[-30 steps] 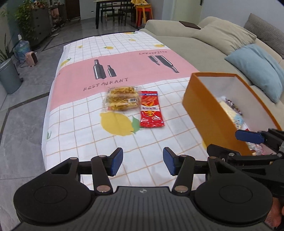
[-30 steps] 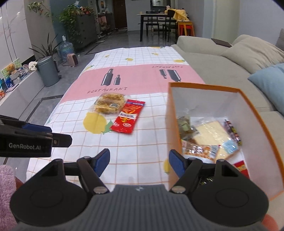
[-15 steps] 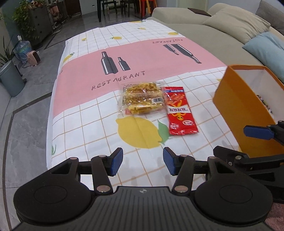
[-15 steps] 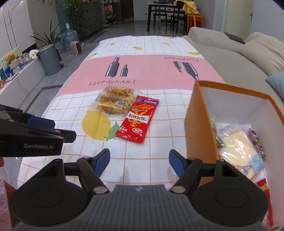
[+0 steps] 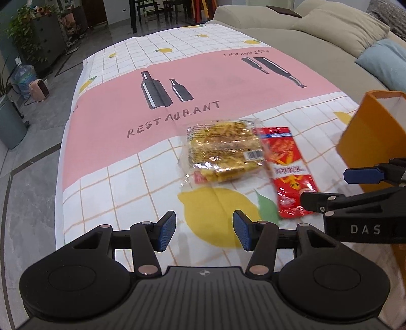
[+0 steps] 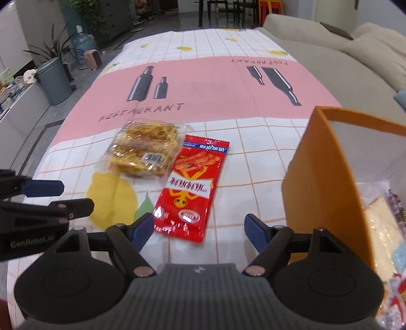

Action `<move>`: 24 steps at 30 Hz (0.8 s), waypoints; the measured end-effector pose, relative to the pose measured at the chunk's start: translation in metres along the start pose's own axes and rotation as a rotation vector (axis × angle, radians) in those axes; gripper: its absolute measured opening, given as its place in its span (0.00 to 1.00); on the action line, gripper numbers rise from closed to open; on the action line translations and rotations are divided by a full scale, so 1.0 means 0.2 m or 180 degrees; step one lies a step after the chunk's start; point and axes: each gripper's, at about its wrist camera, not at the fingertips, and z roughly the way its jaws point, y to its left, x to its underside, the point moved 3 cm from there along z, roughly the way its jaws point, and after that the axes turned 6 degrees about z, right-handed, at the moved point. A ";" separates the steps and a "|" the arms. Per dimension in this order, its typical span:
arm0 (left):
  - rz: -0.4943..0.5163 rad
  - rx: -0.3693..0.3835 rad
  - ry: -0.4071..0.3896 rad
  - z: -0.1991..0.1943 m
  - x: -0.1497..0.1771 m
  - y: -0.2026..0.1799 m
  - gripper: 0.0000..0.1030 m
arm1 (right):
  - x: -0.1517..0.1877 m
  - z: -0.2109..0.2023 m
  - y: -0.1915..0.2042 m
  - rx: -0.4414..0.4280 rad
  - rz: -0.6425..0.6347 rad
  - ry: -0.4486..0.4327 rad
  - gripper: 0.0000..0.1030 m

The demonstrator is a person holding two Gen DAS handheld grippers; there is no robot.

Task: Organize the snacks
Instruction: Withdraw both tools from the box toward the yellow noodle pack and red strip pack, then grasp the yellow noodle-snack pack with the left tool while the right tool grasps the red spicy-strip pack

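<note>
Snack packets (image 6: 189,182) side by side — both tongs (image 6: 199,227) agape.

"RESTAURANT" on tablecloth (image 5: 172,115); "DAS", "GenRobot.AI" on grippers.

Place: home living room
Seating: beige sofa (image 5: 299,33) with cushions (image 5: 340,30)
Beyond: dining table with chairs (image 6: 228,7)
Floor side: houseplants (image 5: 25,33), water jug (image 6: 82,45), grey bin (image 6: 54,80)

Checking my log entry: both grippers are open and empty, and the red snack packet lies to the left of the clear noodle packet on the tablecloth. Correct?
One error: the red snack packet lies right of the clear noodle packet, as the right wrist view shows. Both the left gripper and right gripper are open and empty.
</note>
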 end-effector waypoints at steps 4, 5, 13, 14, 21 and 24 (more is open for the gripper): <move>0.0136 -0.0011 -0.0033 0.09 -0.02 0.03 0.60 | -0.04 0.09 0.01 -0.0023 0.0053 0.0070 0.74; 0.0189 -0.0027 -0.0056 0.10 -0.03 0.03 0.60 | -0.04 0.11 0.02 -0.0029 0.0063 0.0088 0.74; 0.0818 -0.0286 -0.0224 0.20 -0.04 -0.03 0.59 | 0.00 0.22 0.08 -0.0025 -0.0293 0.0096 0.87; 0.0825 -0.0283 -0.0255 0.21 -0.05 -0.03 0.59 | 0.01 0.23 0.10 0.0018 -0.0414 0.0078 0.85; 0.0797 -0.0212 -0.0311 0.23 -0.08 -0.06 0.43 | 0.03 0.20 0.08 0.0011 -0.0405 -0.0078 0.75; 0.0741 -0.0159 -0.0289 0.23 -0.07 -0.08 0.22 | 0.04 0.18 0.06 0.0025 -0.0394 -0.0128 0.62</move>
